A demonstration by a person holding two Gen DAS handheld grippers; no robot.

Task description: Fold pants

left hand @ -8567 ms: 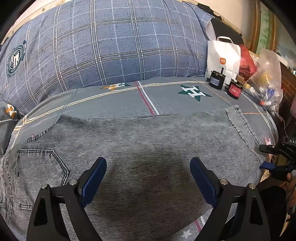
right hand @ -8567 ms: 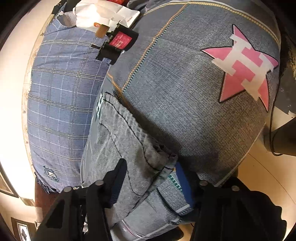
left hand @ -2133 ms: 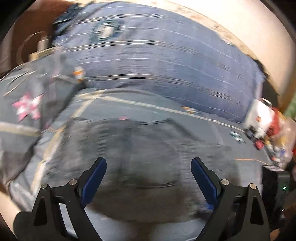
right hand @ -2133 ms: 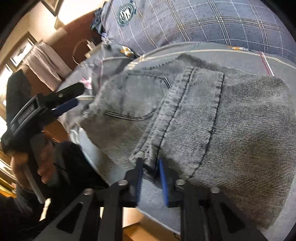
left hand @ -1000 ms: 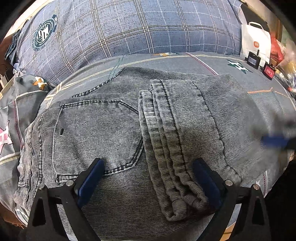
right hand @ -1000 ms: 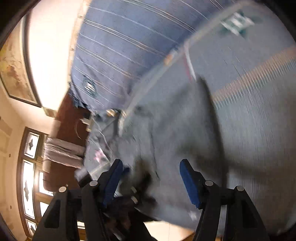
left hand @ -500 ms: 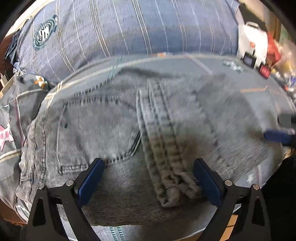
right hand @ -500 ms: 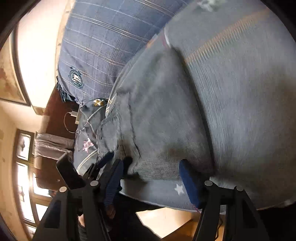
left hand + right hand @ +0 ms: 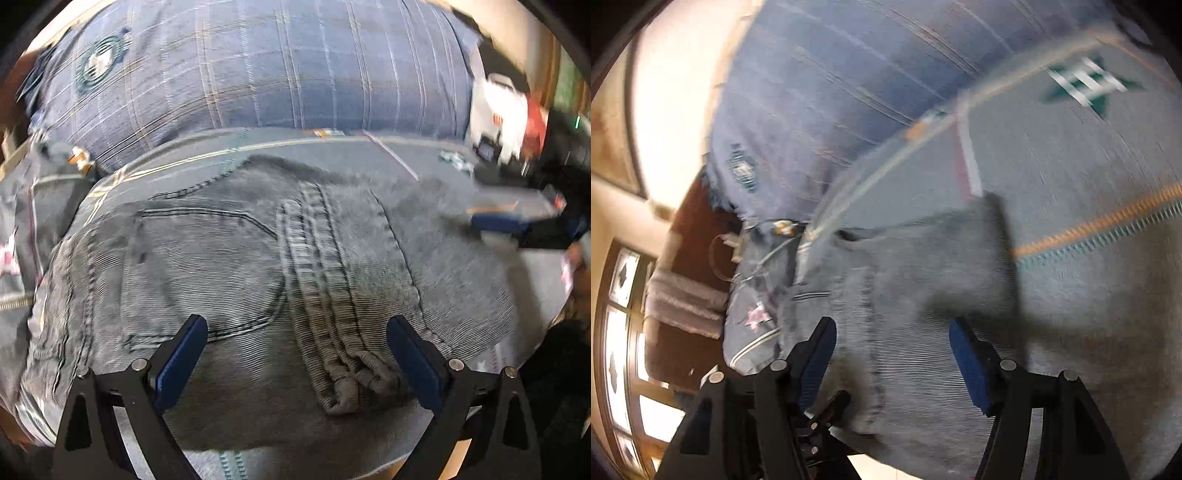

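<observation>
The grey jeans [image 9: 280,280] lie folded on the bed [image 9: 1089,177]. Both the left gripper [image 9: 295,350] and right gripper [image 9: 890,354] hover wide open, holding nothing. Snagging the stacked hems [image 9: 351,380] could undo the fold.

Home bedrm: bed [image 9: 369,155], pillow [image 9: 258,74]

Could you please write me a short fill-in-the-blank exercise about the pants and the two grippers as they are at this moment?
1. The grey pants lie folded on a ____.
2. The left hand-held gripper is ____, gripping nothing.
3. The right hand-held gripper has ____ pads.
4. Behind the pants lies a plaid ____.

Missing words: bed; open; blue; quilt
</observation>
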